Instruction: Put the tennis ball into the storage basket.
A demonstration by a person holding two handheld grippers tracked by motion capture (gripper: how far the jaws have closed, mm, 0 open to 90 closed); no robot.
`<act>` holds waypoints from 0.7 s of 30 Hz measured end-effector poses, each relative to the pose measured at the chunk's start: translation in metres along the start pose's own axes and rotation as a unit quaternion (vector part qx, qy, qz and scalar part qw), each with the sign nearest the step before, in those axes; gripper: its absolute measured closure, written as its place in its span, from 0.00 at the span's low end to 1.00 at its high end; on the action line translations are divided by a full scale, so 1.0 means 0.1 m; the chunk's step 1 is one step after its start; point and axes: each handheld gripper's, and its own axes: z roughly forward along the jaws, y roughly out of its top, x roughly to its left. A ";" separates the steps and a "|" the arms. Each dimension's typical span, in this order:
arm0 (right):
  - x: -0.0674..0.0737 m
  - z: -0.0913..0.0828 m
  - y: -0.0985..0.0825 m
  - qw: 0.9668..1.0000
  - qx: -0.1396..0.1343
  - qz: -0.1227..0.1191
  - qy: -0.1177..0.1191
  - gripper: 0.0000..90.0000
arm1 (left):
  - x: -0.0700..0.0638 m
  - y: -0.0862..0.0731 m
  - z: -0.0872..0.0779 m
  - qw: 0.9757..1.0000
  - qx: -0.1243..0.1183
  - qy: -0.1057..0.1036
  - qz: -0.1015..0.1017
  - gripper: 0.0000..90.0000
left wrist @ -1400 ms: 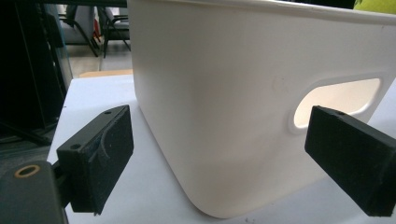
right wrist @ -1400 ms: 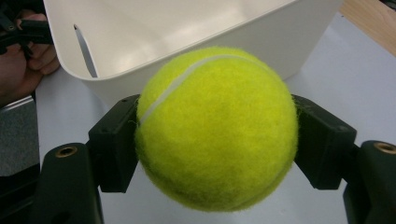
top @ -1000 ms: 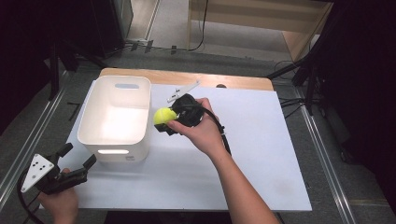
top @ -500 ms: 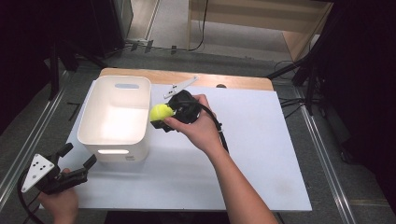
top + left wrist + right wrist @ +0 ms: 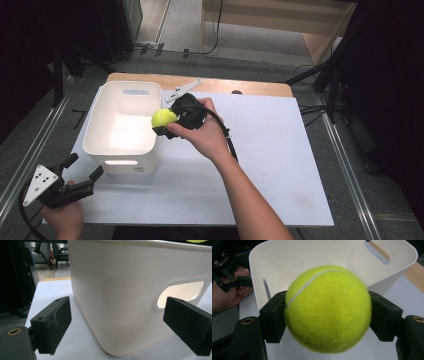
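A yellow-green tennis ball (image 5: pixel 163 118) (image 5: pixel 328 308) is clamped in my right gripper (image 5: pixel 168 121) (image 5: pixel 328 315), which is shut on it and holds it over the right rim of the white plastic bin (image 5: pixel 122 125) (image 5: pixel 287 260). The bin is hollow with handle slots and looks empty inside. My left gripper (image 5: pixel 81 171) (image 5: pixel 125 327) stands open at the table's near left corner, just in front of the bin's near wall (image 5: pixel 120 290), with nothing between its pads (image 5: pixel 53 323).
The bin stands on a white board (image 5: pixel 260 165) laid over a wooden table (image 5: pixel 225 86). A small white bracket (image 5: pixel 184 89) lies behind the bin. Metal rails (image 5: pixel 350 165) and cables run along both sides of the table.
My right gripper has carried the ball a little left, from beside the bin to its right rim. The left gripper has stayed put.
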 end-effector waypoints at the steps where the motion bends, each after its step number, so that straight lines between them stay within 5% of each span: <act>1: 0.00 0.01 0.01 1.000 -0.001 -0.004 0.000 0.27 | 0.00 0.00 0.00 1.000 0.000 0.000 0.001 0.09; 21: 0.09 0.22 0.15 1.000 -0.001 -0.014 0.015 0.27 | 0.00 0.00 0.00 1.000 0.001 0.000 0.000 0.09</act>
